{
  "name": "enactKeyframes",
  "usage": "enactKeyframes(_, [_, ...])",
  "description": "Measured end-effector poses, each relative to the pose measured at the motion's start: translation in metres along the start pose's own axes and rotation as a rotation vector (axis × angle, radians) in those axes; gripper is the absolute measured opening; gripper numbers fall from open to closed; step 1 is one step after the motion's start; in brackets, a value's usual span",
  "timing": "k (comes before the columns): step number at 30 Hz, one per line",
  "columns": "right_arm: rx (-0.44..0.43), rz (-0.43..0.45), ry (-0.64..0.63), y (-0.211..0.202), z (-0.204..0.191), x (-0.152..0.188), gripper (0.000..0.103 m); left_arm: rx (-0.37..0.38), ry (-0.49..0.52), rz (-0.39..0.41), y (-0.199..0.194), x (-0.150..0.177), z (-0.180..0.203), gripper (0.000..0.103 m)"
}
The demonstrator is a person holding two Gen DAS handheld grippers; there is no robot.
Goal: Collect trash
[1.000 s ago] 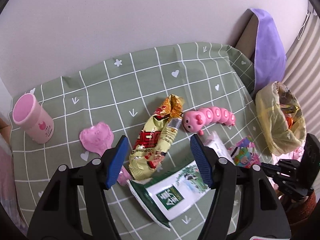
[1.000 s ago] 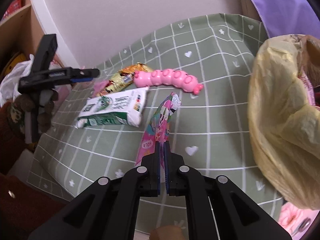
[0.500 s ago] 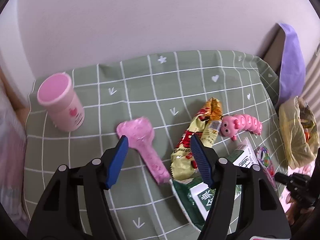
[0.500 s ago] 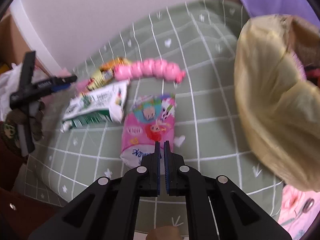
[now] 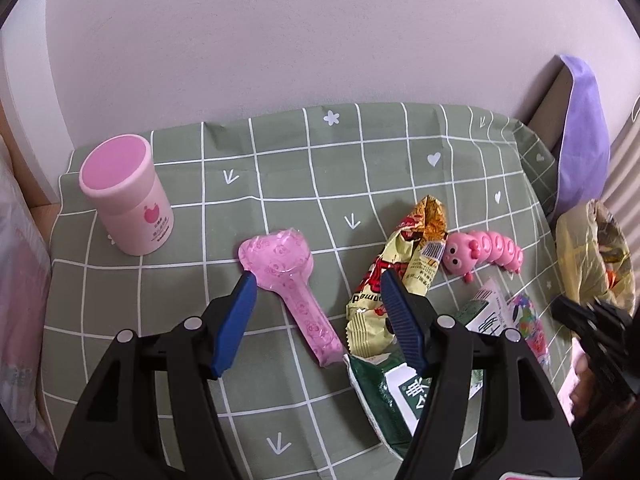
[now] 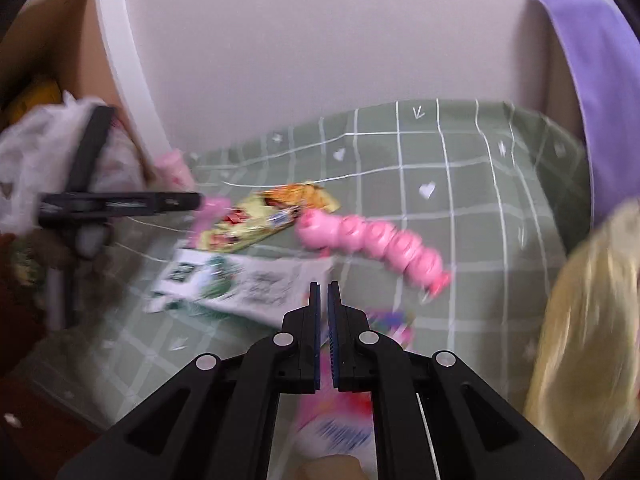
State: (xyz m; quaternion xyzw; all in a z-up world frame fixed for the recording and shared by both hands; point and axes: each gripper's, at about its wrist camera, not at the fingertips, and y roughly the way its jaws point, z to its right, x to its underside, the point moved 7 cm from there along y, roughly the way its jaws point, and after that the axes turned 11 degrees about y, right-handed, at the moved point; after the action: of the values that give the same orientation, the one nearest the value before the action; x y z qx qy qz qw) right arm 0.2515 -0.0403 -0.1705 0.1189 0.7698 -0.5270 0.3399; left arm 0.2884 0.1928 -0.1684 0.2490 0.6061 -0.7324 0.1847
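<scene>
Green gridded tablecloth (image 5: 360,168) against a plain wall is carrying the litter. Left gripper (image 5: 316,312) is hovering with jaws apart and empty over the glossy pink heart-headed film wrapper (image 5: 288,280); likely the next pick, needing a descent and a pinch on its thin stem. Right gripper (image 6: 324,312) is showing jaws together, clamping the pink printed foil sachet (image 6: 340,420) at its edge, though the view is blurred. Crinkly yellow plastic trash bag (image 6: 592,320) is sitting just right of it, so the drop-off looks next. Crumpled yellow snack packet (image 5: 404,276) and green-white carton wrapper (image 5: 400,392) are waiting.
</scene>
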Motion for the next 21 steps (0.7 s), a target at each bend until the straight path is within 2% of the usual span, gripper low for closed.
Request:
enactKeyframes(5, [0.077, 0.046, -0.043, 0.037, 0.017, -0.036, 0.007, 0.034, 0.001, 0.013, -0.001, -0.003, 0.003, 0.061])
enactKeyframes(6, [0.107, 0.034, -0.045, 0.05, 0.024, -0.042, 0.007, 0.041, 0.008, 0.008, 0.001, -0.003, 0.005, 0.061])
enactKeyframes(8, [0.112, -0.018, -0.028, 0.068, 0.034, -0.044, 0.007, 0.046, 0.025, -0.005, 0.004, -0.001, 0.007, 0.061])
enactKeyframes(12, [-0.024, -0.063, 0.078, 0.074, 0.039, -0.045, 0.007, 0.05, 0.031, -0.012, 0.008, 0.001, 0.006, 0.061])
enactKeyframes(18, [-0.013, -0.033, 0.019, 0.064, 0.028, -0.033, 0.007, 0.069, -0.013, -0.014, 0.017, 0.001, -0.001, 0.061])
enactKeyframes(21, [-0.071, -0.106, 0.015, 0.065, 0.016, -0.027, 0.007, 0.086, -0.008, -0.022, 0.021, 0.002, 0.002, 0.061])
